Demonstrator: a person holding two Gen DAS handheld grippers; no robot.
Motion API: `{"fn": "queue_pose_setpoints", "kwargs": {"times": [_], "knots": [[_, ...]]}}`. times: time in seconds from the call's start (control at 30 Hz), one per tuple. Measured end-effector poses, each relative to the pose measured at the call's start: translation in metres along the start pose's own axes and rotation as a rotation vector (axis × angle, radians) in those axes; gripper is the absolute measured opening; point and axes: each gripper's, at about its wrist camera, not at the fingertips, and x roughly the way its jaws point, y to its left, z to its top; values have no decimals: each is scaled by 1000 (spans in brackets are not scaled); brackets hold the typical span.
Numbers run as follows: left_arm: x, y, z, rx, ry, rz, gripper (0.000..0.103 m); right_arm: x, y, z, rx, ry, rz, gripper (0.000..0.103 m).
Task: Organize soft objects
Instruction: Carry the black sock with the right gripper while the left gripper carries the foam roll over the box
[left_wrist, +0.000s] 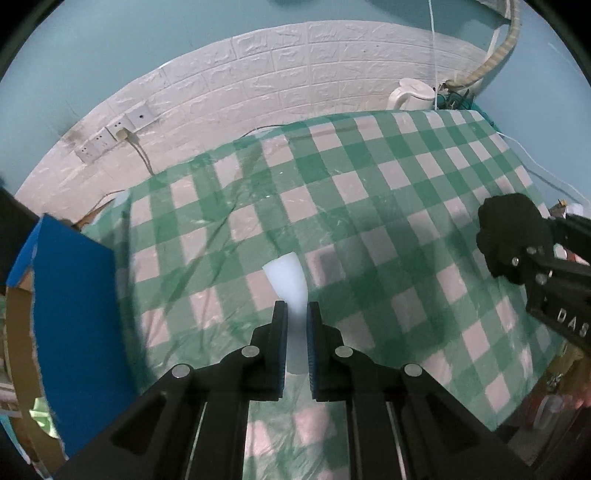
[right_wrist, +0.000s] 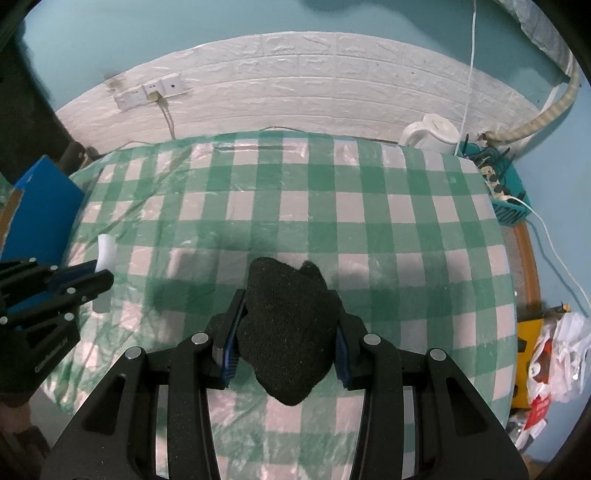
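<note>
Left wrist view: the left gripper (left_wrist: 296, 314) points steeply down at the table (left_wrist: 388, 192), which is covered with a green-and-white checked cloth under clear plastic. Its jaws are clamped on a white foam piece (left_wrist: 286, 275) that is squeezed thin between the blue pads and flares wider beyond the fingertips, held clear above the cloth. At the right edge of this view the right gripper (left_wrist: 517, 254) reaches in from the side, closed on a black knitted bundle (left_wrist: 504, 229) above the table's right side. Only here does the blue box (left_wrist: 70, 306) at the table's left edge show at full size, with a cardboard rim beside it.

Right wrist view: the right gripper (right_wrist: 284, 314) is also tilted steeply down, its jaws part-way apart and pressed on both sides of the black knitted bundle (right_wrist: 286, 328), which bulges out past the fingertips and hangs over the middle of the near half of the table (right_wrist: 369, 206). The left gripper (right_wrist: 99, 275) enters low at the left with the white foam piece (right_wrist: 104, 254) standing up between its fingers near the table's left edge. This view alone shows the teal basket (right_wrist: 511, 210) of cables off the far right corner, and bags on the floor at the right. A white kettle (right_wrist: 432, 134) stands at the far right corner, seen in both views.
</note>
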Motion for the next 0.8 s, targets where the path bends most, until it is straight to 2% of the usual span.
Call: {"fn": "queue_pose_setpoints", "kwargs": {"times": [0.8], "knots": [[-91,20,-62,66,-122,49,10,-72,73,-11,-83,-60,86,40]]}}
